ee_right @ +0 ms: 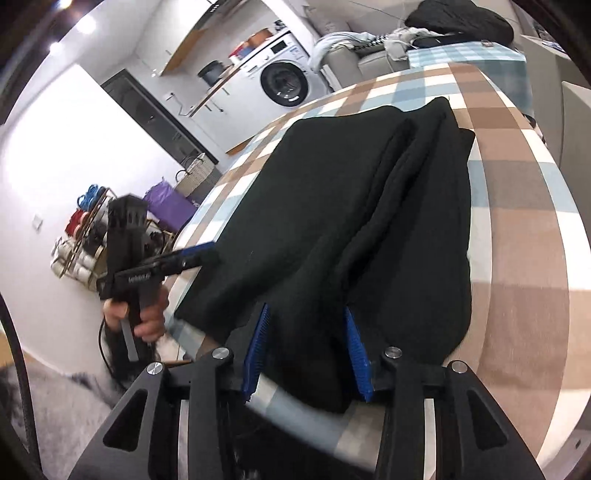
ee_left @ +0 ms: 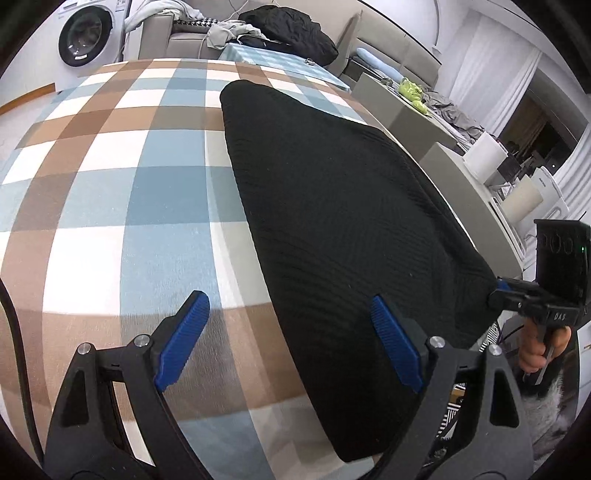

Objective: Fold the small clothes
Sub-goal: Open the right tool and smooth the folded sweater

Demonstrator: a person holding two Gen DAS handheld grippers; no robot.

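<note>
A black knit garment (ee_left: 332, 206) lies folded lengthwise on the checked tablecloth (ee_left: 110, 166). My left gripper (ee_left: 291, 332) is open above the cloth's near left edge, its right finger over the garment, holding nothing. In the right wrist view the garment (ee_right: 351, 206) shows a lengthwise fold ridge. My right gripper (ee_right: 306, 350) is partly open with the garment's near end between its blue pads; I cannot tell if it grips. The left gripper also shows there (ee_right: 195, 254), at the garment's left corner. The right gripper also shows in the left wrist view (ee_left: 502, 288), at the garment's right edge.
The table's near edge (ee_right: 295, 402) runs under the right gripper. A washing machine (ee_left: 86, 35) stands at the back. A sofa with a black garment pile (ee_left: 291, 29) is behind the table. Grey furniture (ee_left: 402, 107) stands to the right.
</note>
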